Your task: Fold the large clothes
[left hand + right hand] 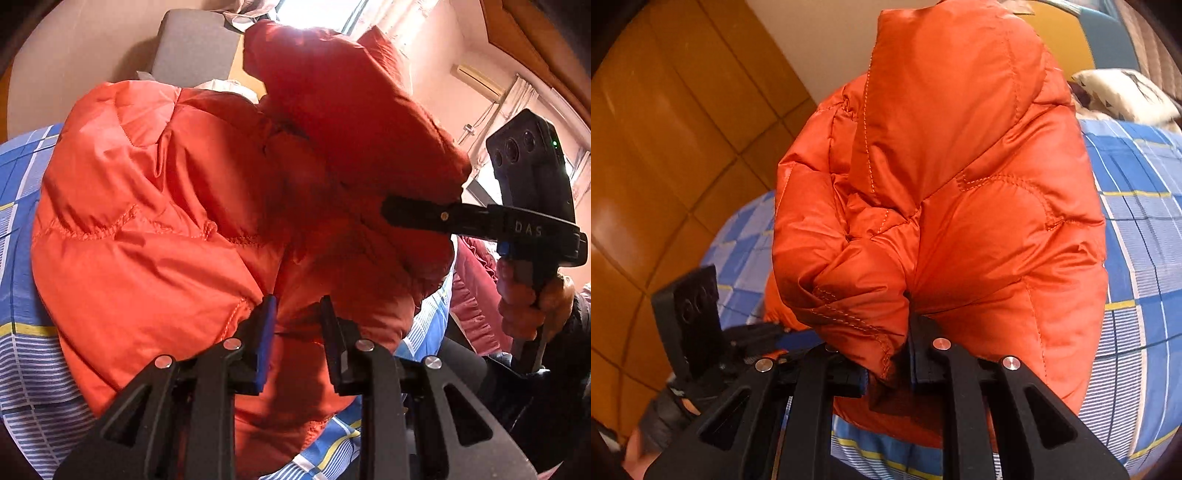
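An orange quilted puffer jacket (166, 221) lies bunched on a bed with a blue checked sheet (22, 332). My left gripper (298, 325) has its jaws a hand-width apart with a fold of the jacket's edge between them, pressed against the pads. The right gripper (402, 212) shows in the left wrist view at the right, held by a hand, its fingers shut into a lifted part of the jacket. In the right wrist view the jacket (979, 221) fills the middle and my right gripper (892, 354) is clamped on a thick fold of it. The left gripper's body (690, 314) shows at the lower left.
The blue checked sheet (1145, 258) covers the bed. A patterned pillow (1123, 96) lies at the far right. Wooden wall panels (665, 147) stand left of the bed. A grey cushion (195, 48), a window (317, 14) and a red cloth (476, 295) are around it.
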Demonstrator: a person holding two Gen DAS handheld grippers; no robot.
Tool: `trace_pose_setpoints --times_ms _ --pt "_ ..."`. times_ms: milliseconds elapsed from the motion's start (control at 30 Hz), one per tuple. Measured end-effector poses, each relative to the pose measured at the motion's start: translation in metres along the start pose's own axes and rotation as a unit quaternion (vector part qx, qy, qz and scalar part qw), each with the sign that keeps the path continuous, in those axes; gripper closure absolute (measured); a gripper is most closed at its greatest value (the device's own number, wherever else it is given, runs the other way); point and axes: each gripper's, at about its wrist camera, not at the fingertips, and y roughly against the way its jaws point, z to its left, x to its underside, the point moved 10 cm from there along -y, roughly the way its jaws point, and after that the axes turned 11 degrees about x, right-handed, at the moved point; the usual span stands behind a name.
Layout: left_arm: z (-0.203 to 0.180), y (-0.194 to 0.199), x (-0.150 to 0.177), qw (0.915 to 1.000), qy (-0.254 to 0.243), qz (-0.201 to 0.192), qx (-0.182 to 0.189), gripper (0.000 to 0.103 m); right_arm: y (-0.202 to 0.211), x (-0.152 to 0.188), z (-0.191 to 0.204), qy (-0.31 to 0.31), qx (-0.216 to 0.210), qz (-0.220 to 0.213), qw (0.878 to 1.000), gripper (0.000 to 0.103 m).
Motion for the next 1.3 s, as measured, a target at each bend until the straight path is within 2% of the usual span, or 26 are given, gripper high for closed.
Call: trace_pose_setpoints --times_ms 133,167,200,233,333,400,433,500,533,600,700,733,767,833,967,1067,1167,1233,1300 --pt "-0.002 0.000 -0.003 1.0000 -0.003 0.005 0.008 0.081 -0.007 0.001 0.004 0.014 0.001 0.007 1.000 0.088" --pt "0.000 -0.001 -0.002 0.9999 -0.008 0.011 0.007 0.085 -0.010 0.002 0.003 0.012 -0.001 0.008 1.000 0.088" --pt "0.011 0.002 -0.001 0.9999 -0.003 0.010 -0.010 0.101 -0.012 0.003 0.003 0.010 -0.004 0.007 1.000 0.088" --pt "0.017 0.004 0.000 0.9997 -0.002 0.011 -0.023 0.101 -0.010 0.005 0.004 0.010 -0.006 0.006 1.000 0.088" --pt "0.016 -0.007 -0.001 0.9941 -0.040 0.057 -0.082 0.101 -0.012 0.011 -0.001 0.007 -0.014 0.005 1.000 0.088" --pt "0.021 -0.014 -0.007 0.9829 -0.054 0.084 -0.155 0.100 -0.016 0.007 -0.007 0.006 -0.024 0.003 1.000 0.088" --pt "0.026 -0.015 -0.011 0.9744 -0.048 0.092 -0.199 0.100 -0.016 0.008 -0.012 0.003 -0.030 0.003 1.000 0.089" --pt "0.033 -0.015 -0.017 0.9649 -0.020 0.094 -0.245 0.100 -0.015 0.010 -0.022 -0.008 -0.043 0.010 0.999 0.089" --pt "0.034 -0.013 -0.020 0.9568 -0.003 0.090 -0.276 0.100 -0.014 0.009 -0.026 -0.006 -0.045 0.009 0.999 0.089" --pt "0.038 0.000 -0.020 0.9349 0.061 0.069 -0.343 0.100 -0.012 0.010 -0.033 -0.006 -0.048 0.010 0.999 0.089" --pt "0.042 0.033 -0.015 0.8887 0.150 0.000 -0.433 0.101 -0.015 0.010 -0.036 0.015 -0.052 0.015 0.998 0.089" --pt "0.043 0.041 -0.011 0.8735 0.169 -0.017 -0.456 0.101 -0.016 0.009 -0.035 0.024 -0.054 0.016 0.998 0.089" --pt "0.044 0.044 -0.006 0.8619 0.186 -0.030 -0.471 0.101 -0.017 0.007 -0.035 0.035 -0.053 0.016 0.998 0.089" --pt "0.053 0.045 0.004 0.8431 0.209 -0.035 -0.494 0.101 -0.020 0.006 -0.032 0.052 -0.050 0.016 0.997 0.089" --pt "0.065 0.040 0.014 0.8324 0.216 -0.034 -0.509 0.101 -0.023 0.002 -0.023 0.085 -0.024 0.012 0.996 0.089" --pt "0.068 0.045 0.020 0.8293 0.221 -0.040 -0.512 0.101 -0.025 -0.008 -0.003 0.128 0.009 0.010 0.992 0.089" --pt "0.068 0.042 0.026 0.8373 0.241 -0.069 -0.486 0.101 -0.028 -0.012 0.007 0.167 0.036 0.012 0.985 0.089" --pt "0.071 0.048 0.030 0.8452 0.265 -0.102 -0.453 0.101 -0.029 -0.014 0.020 0.209 0.058 0.012 0.976 0.089" --pt "0.070 0.052 0.034 0.8487 0.301 -0.131 -0.414 0.101 -0.034 -0.019 0.029 0.206 0.052 0.017 0.977 0.089"
